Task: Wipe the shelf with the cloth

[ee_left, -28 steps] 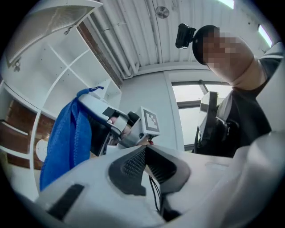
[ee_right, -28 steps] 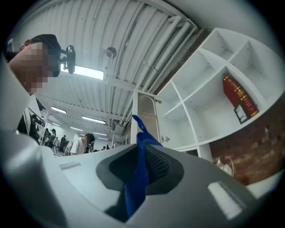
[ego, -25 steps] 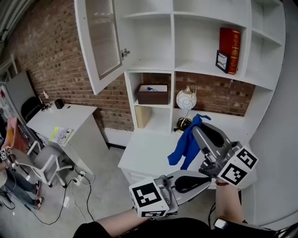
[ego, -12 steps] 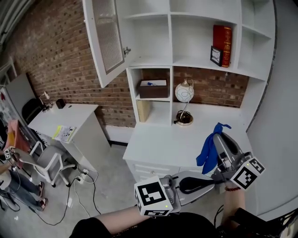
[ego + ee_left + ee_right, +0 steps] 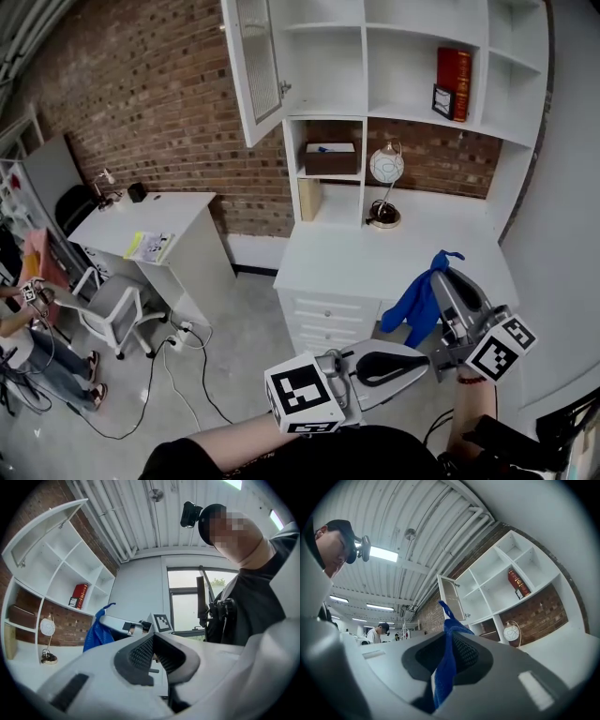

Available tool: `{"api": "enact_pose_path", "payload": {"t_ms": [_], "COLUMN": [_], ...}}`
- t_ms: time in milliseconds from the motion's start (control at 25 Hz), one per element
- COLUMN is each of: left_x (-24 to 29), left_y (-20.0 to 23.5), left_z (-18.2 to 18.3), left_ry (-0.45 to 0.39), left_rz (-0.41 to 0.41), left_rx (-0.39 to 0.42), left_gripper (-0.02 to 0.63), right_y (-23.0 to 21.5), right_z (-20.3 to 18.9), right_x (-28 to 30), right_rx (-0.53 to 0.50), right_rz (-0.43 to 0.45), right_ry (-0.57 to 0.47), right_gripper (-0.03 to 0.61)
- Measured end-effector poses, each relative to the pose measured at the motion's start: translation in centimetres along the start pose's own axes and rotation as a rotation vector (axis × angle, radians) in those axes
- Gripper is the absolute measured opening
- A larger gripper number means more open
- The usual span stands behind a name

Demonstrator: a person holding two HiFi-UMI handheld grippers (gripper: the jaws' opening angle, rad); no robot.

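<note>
Head view showed, nearest at 6 o'clock, the left gripper (image 5: 427,363) with jaws pressed together on nothing, and at 4 o'clock the right gripper (image 5: 443,281) pinching the blue cloth (image 5: 417,305), which hung loose near the front edge of the white desk (image 5: 375,262). To wipe well, I judged the cloth should be carried to the shelf (image 5: 412,117) at 12 o'clock and spread flat, passing around the red book (image 5: 454,82). The top boards of the shelf were cut off by the picture edge, and the small dark thing beside the book was hard to make out.

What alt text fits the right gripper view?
The right gripper is shut on a blue cloth that sticks up past its jaw tips. Behind stands a white shelf unit, its door open, a red book on an upper shelf.
</note>
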State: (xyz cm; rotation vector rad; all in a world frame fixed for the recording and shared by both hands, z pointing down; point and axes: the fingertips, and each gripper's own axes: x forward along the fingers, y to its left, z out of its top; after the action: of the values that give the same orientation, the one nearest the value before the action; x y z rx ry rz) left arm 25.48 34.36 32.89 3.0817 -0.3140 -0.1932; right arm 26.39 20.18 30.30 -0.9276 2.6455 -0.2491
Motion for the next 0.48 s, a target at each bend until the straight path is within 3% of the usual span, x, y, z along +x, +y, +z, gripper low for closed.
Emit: {"api": "enact_pose_path", "payload": {"t_ms": [480], "left_x": [-4.3], "left_y": [-8.9], "left_z": [-0.8], "left_ry": [0.002], "left_rz": [0.001], "left_rx": [0.015], "left_gripper": [0.000], "right_y": [8.5], "right_z": [-3.5], "right_x": [-4.5], "right_rx": [-0.008], "right_rz": [-0.029], "right_ry": [0.042], "right_gripper": [0.046]}}
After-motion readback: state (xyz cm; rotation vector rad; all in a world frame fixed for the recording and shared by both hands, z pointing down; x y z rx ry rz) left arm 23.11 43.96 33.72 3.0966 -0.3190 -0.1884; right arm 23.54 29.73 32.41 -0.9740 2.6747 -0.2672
